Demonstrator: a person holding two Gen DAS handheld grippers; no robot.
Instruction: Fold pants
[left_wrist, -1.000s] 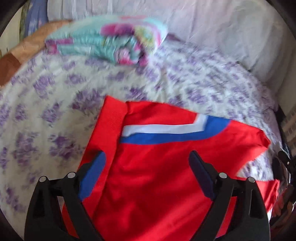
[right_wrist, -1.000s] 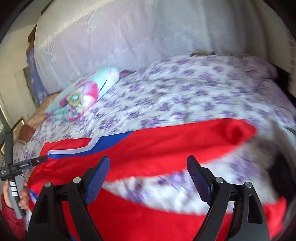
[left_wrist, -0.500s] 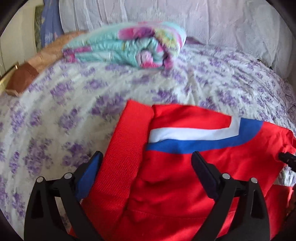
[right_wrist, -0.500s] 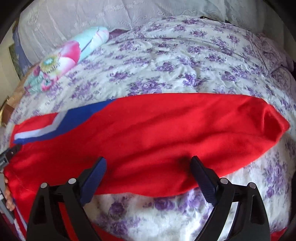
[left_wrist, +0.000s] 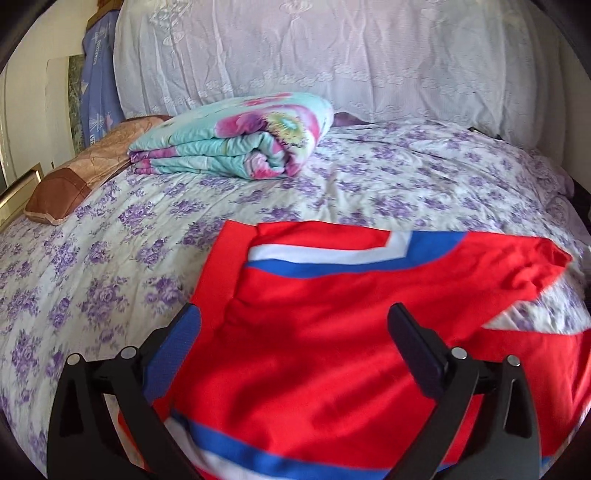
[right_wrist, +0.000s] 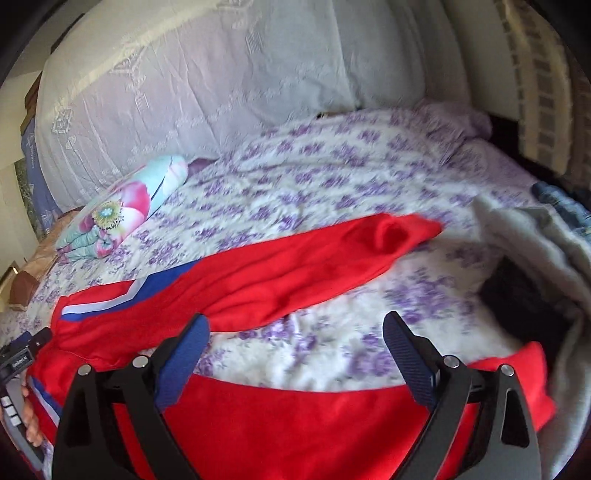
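Note:
The red pants with blue and white stripes lie spread on the purple-flowered bedsheet. The waistband is at the left; one leg reaches to the far right, the other leg lies nearer. My left gripper is open and empty, above the waist part. My right gripper is open and empty, above the gap between the two legs. The left gripper's handle and the hand holding it show at the left edge of the right wrist view.
A folded floral blanket and a brown pillow lie at the far left of the bed. A white lace cover stands behind. Grey and dark clothes are piled at the right edge.
Both grippers have pulled back and tilted up from the pants, so more of the bed shows. The far leg now lies less flat, with its end bunched.

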